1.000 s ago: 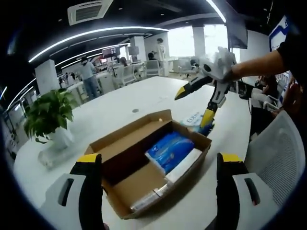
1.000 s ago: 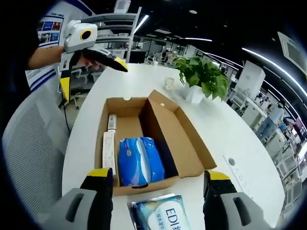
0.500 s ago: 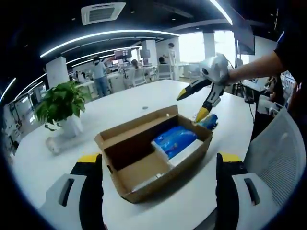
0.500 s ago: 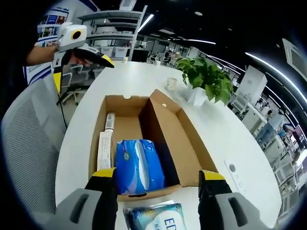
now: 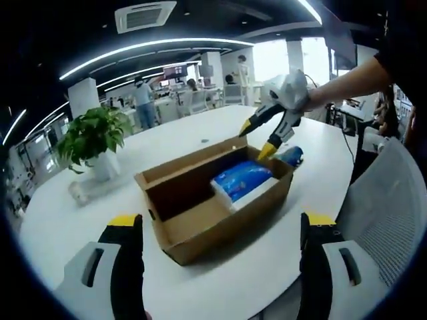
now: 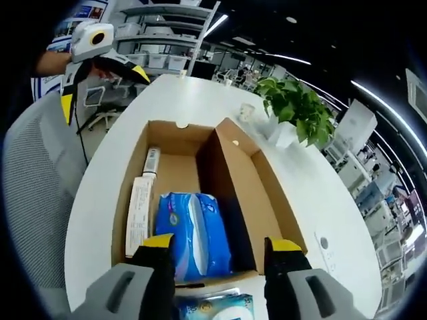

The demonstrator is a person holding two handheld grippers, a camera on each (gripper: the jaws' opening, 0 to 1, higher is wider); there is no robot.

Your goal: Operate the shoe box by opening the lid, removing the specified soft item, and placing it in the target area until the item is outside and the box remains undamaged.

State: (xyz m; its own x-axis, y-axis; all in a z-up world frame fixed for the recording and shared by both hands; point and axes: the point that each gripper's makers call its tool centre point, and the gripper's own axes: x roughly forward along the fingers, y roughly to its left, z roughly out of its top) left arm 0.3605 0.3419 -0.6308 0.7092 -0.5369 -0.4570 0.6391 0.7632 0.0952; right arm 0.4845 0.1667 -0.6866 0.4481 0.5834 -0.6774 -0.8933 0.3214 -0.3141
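In the left gripper view my left gripper point(image 5: 220, 230) stands wide apart at the bottom of the frame, holding nothing. The open brown cardboard shoe box point(image 5: 200, 220) sits at centre on the round white bench point(image 5: 80, 220), with the blue soft plastic-wrapped pack point(image 5: 241, 179) inside its right end. My right gripper point(image 5: 255, 138) hangs over that end, spread.

In the right gripper view the right gripper point(image 6: 219, 243) is wide, low in the frame over the pack point(image 6: 193, 223). A long white carton point(image 6: 139, 217) lies left of it inside the box point(image 6: 267, 200). A potted green plant point(image 6: 297, 113) stands upper right.
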